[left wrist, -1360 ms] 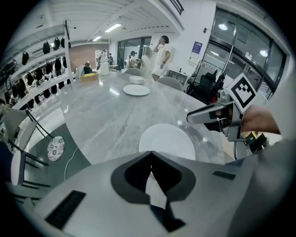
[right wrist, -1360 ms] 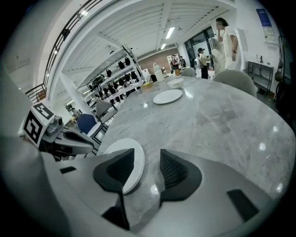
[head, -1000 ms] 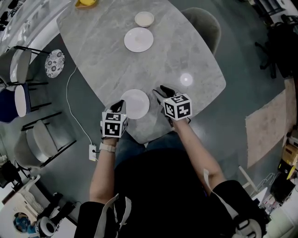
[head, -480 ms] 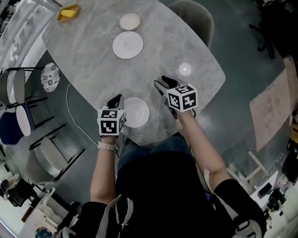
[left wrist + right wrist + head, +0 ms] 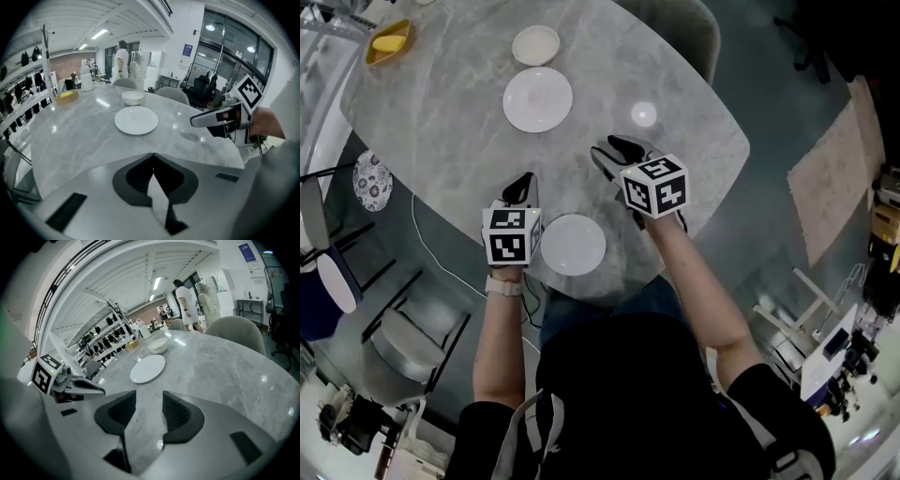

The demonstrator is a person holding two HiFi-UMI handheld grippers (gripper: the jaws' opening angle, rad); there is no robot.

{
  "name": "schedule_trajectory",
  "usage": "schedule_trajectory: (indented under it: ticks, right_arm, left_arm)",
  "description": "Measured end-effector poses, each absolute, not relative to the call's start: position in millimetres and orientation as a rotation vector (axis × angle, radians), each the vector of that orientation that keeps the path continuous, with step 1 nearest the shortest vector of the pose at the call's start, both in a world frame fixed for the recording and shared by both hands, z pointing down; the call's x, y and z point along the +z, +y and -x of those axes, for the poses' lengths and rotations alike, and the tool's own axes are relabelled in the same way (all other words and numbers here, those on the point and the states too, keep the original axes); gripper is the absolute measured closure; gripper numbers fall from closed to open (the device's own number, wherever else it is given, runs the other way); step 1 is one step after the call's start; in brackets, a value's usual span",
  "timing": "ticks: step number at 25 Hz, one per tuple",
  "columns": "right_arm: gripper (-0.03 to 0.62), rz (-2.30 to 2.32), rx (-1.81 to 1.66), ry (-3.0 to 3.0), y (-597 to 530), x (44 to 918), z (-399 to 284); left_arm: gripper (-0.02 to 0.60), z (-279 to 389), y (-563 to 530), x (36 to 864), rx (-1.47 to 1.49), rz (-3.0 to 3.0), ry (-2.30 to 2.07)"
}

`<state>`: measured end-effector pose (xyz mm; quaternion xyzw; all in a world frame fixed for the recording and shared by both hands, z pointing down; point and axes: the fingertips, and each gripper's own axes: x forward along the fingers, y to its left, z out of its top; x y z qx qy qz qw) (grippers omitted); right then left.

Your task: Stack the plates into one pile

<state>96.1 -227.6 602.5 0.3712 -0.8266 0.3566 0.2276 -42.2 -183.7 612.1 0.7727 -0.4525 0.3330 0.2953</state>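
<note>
Furthest left, off the grey marble table (image 5: 450, 131), lies 1 patterned plate (image 5: 372, 181); I cannot tell what it rests on. A yellow dish (image 5: 389, 42) sits at the table's far left corner. Next comes my left gripper (image 5: 520, 185), pointing down over bare marble near the table's left edge. Its jaws are pressed together at the tips and hold nothing. Beyond it, well apart from both my tools, 1 small white bowl (image 5: 535, 44) stands at the far side. The large white plate (image 5: 538, 98) lies flat just in front of the bowl, on my side, and they are close together but not stacked. The near white plate (image 5: 573, 245) lies flat by the table's edge closest to me, just right of my left gripper's marker cube and between my 2 arms. No jaw touches it. To its right, my right gripper (image 5: 614, 152) points down at the marble further in than that plate. Its jaws are moderately apart, with only bare tabletop showing between the pads. So the 2 white plates lie separately, well apart from each other.
</note>
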Motion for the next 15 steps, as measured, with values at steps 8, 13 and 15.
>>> schedule_trajectory:
  ticks: [8, 13, 15]
  right_arm:
    - [0.413, -1.061, 0.996, -2.287, -284, 608, -66]
    - [0.407, -1.098, 1.037, -2.283, -308, 617, -62]
    - [0.402, -1.111, 1.053, -2.284, -316, 619, -61]
  left_arm:
    - [0.574, 62, -242, 637, 0.893, -2.074, -1.187]
    - [0.572, 70, -272, 641, 0.864, -2.082, -1.204]
    - [0.572, 70, -283, 641, 0.833, -2.083, -1.200]
